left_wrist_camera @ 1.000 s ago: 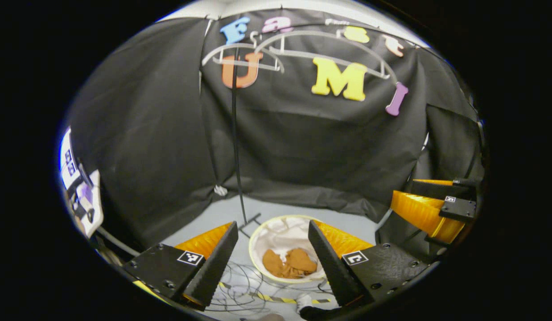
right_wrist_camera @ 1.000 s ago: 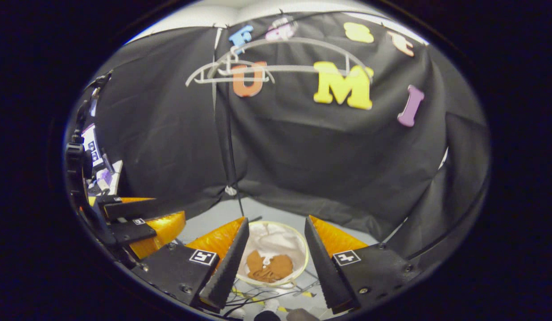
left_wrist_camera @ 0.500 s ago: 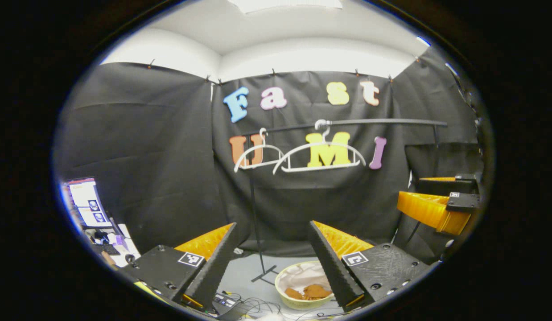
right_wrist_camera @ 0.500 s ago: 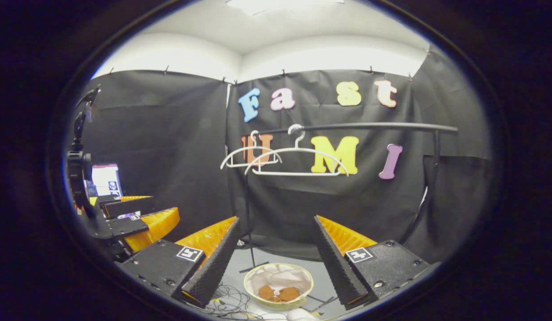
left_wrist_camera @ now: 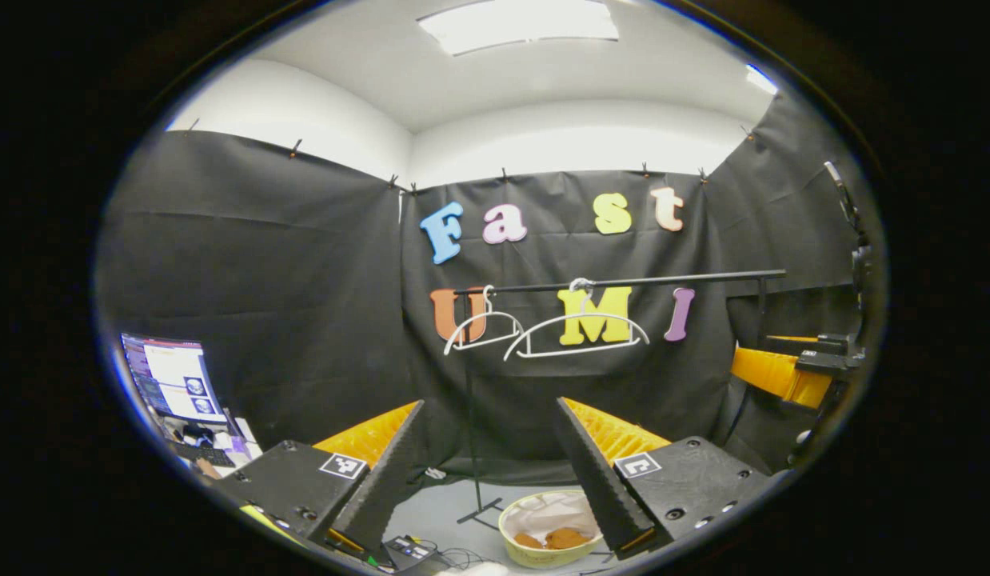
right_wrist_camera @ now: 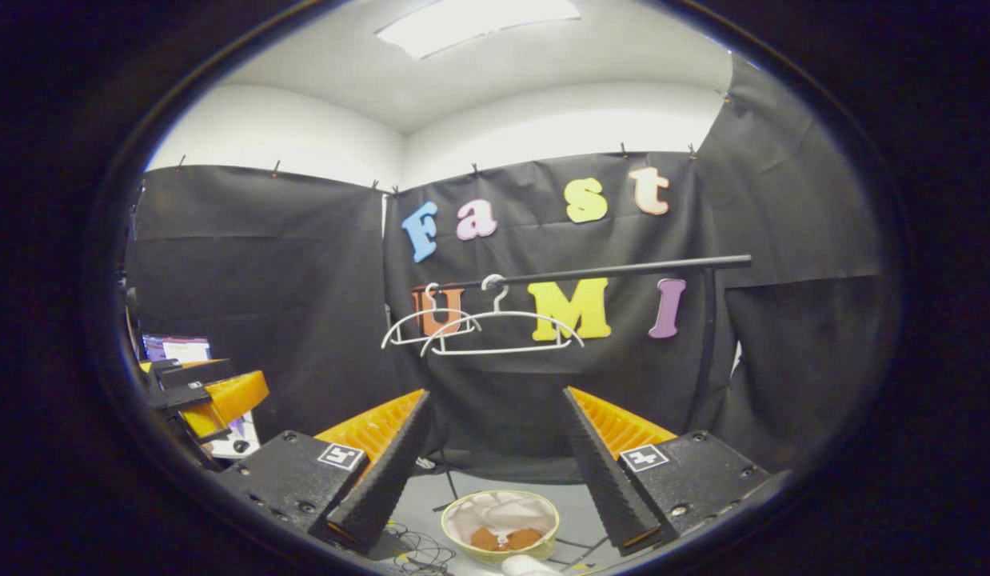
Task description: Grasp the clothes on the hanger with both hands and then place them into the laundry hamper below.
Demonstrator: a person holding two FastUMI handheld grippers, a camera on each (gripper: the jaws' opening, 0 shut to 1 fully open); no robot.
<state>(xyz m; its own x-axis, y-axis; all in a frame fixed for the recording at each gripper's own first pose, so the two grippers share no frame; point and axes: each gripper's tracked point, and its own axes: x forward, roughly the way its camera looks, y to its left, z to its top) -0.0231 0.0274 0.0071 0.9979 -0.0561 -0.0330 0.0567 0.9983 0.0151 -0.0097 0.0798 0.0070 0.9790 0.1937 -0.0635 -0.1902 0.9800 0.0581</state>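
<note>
The right gripper (right_wrist_camera: pixel 495 528) holds its two black serrated fingers with orange backing wide apart, nothing between them. Low in the gap sits a round pale-yellow laundry hamper with a white liner (right_wrist_camera: pixel 543 532) on the grey floor; brown clothes (right_wrist_camera: pixel 507 538) lie inside it. Above, two bare white plastic hangers (right_wrist_camera: pixel 479 334) hang side by side from a black horizontal rail (right_wrist_camera: pixel 623 270). At far left, the other orange-and-black gripper (right_wrist_camera: pixel 211 396) shows beside a lit monitor (right_wrist_camera: pixel 175 349).

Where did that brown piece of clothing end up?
The brown clothing lies in the round laundry hamper on the floor, below the rail with two bare white hangers; it shows low in both gripper views.
</note>
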